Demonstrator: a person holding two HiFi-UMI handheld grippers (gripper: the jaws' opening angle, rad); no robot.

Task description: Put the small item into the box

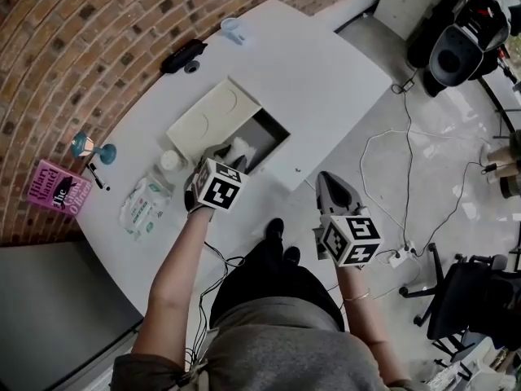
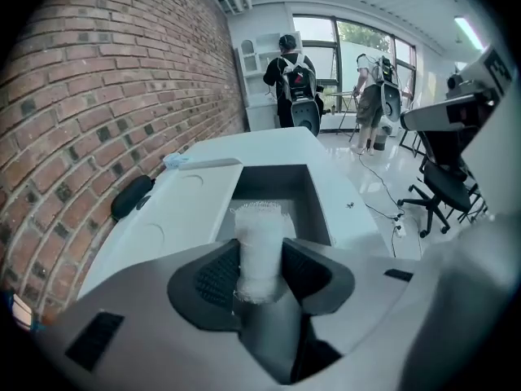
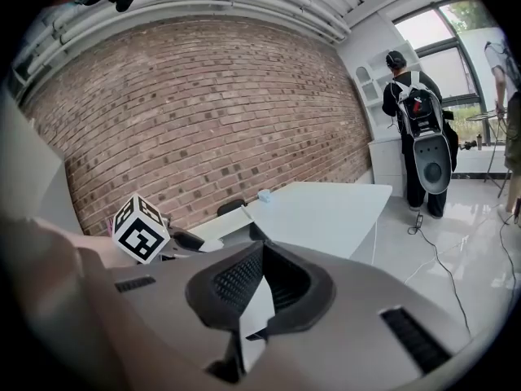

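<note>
A small white mesh-textured roll (image 2: 259,247) stands upright between the pads of my left gripper (image 2: 259,255), which is shut on it. In the head view that gripper (image 1: 230,151) hangs at the near edge of the open box (image 1: 275,143), with the roll (image 1: 238,147) just over the rim. The box has a grey inside (image 2: 281,187), and its cream lid (image 1: 213,116) lies folded back to the left. My right gripper (image 1: 323,177) is held off the table's near edge over the floor. Its jaws (image 3: 262,255) meet at the tips with nothing in them.
On the white table (image 1: 326,72) lie a wipes packet (image 1: 145,204), a small white jar (image 1: 169,160), a pink book (image 1: 59,187), a black pouch (image 1: 183,55) and a light blue item (image 1: 232,28). Cables (image 1: 407,177) and an office chair (image 1: 468,300) are on the floor at right.
</note>
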